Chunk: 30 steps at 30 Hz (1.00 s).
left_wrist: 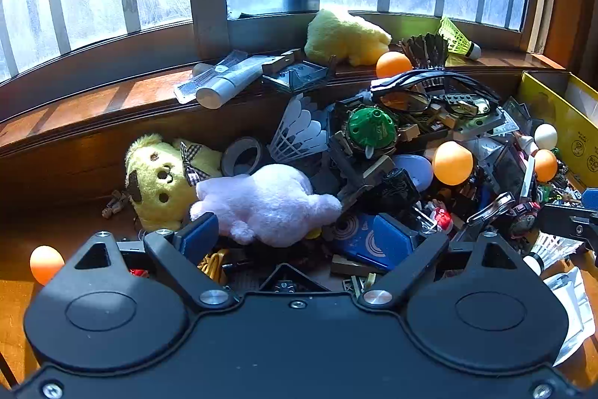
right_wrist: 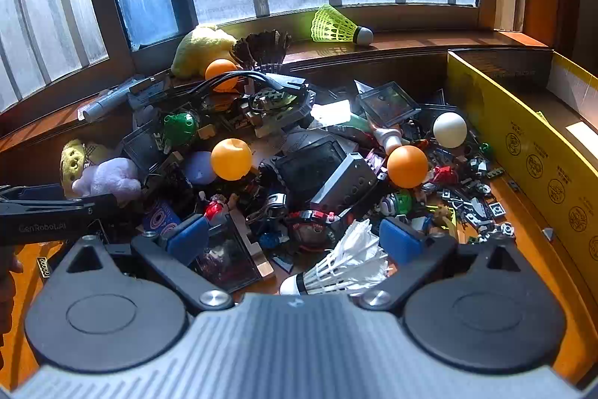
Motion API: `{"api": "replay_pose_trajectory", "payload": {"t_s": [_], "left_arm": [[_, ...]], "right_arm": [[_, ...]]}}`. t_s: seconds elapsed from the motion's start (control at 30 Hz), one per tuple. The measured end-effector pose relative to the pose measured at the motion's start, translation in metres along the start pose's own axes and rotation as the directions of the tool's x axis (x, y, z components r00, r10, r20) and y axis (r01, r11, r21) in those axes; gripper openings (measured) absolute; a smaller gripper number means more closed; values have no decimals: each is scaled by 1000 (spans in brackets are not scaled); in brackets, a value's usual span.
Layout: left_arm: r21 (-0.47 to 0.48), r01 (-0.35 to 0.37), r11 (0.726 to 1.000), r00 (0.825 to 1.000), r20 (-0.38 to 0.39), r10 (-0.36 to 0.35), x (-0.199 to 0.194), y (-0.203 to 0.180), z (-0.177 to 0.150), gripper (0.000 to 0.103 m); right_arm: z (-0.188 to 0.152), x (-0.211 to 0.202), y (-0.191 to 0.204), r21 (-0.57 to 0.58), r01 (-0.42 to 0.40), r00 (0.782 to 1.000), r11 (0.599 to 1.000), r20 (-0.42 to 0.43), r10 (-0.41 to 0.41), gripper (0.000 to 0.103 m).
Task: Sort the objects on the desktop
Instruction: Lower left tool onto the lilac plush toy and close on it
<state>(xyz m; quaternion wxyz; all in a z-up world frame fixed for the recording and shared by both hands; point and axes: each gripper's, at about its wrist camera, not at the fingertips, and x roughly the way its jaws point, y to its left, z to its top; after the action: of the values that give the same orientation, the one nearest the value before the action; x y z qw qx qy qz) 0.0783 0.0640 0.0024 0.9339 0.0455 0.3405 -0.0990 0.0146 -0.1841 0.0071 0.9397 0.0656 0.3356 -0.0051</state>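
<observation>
A heap of small objects covers the wooden desk. In the left wrist view my left gripper point(left_wrist: 295, 238) is open, its blue pads on either side of a pink plush toy point(left_wrist: 269, 202), which lies next to a yellow plush dog point(left_wrist: 160, 178). In the right wrist view my right gripper point(right_wrist: 295, 240) is open above a white shuttlecock point(right_wrist: 344, 268) and a red-black watch point(right_wrist: 314, 223). Orange balls point(right_wrist: 231, 159) point(right_wrist: 407, 166) and a white ball point(right_wrist: 450, 129) rest on the heap. The left gripper also shows at the left edge of the right wrist view point(right_wrist: 48, 208).
A yellow cardboard box point(right_wrist: 530, 144) stands at the right. On the window sill lie a yellow plush point(left_wrist: 344, 38), a green shuttlecock point(right_wrist: 338, 25), a dark shuttlecock point(right_wrist: 263, 49) and a tube point(left_wrist: 231, 83). An orange ball point(left_wrist: 45, 264) lies at the desk's left.
</observation>
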Motion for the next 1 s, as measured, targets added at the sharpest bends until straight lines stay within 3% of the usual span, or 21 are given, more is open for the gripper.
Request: {"api": "replay_pose_trajectory", "payload": {"t_s": [0.33, 0.57, 0.87, 0.97, 1.0], "left_arm": [[-17, -34, 999, 999, -13, 34, 41, 16, 4, 96], [-49, 3, 999, 999, -52, -5, 67, 21, 1, 100], [-28, -2, 1000, 999, -37, 0, 78, 15, 5, 101], [-17, -1, 1000, 1000, -29, 1, 79, 12, 6, 99], [-16, 1, 1000, 1000, -24, -1, 78, 12, 6, 97]], "right_arm": [[18, 52, 41, -230, -100, 994, 968, 20, 107, 97], [16, 77, 48, -265, -96, 995, 960, 14, 104, 92], [15, 91, 43, -248, -82, 995, 965, 35, 93, 83], [16, 92, 42, -243, -69, 995, 968, 50, 83, 69], [16, 93, 42, -247, -52, 996, 968, 58, 68, 60]]}}
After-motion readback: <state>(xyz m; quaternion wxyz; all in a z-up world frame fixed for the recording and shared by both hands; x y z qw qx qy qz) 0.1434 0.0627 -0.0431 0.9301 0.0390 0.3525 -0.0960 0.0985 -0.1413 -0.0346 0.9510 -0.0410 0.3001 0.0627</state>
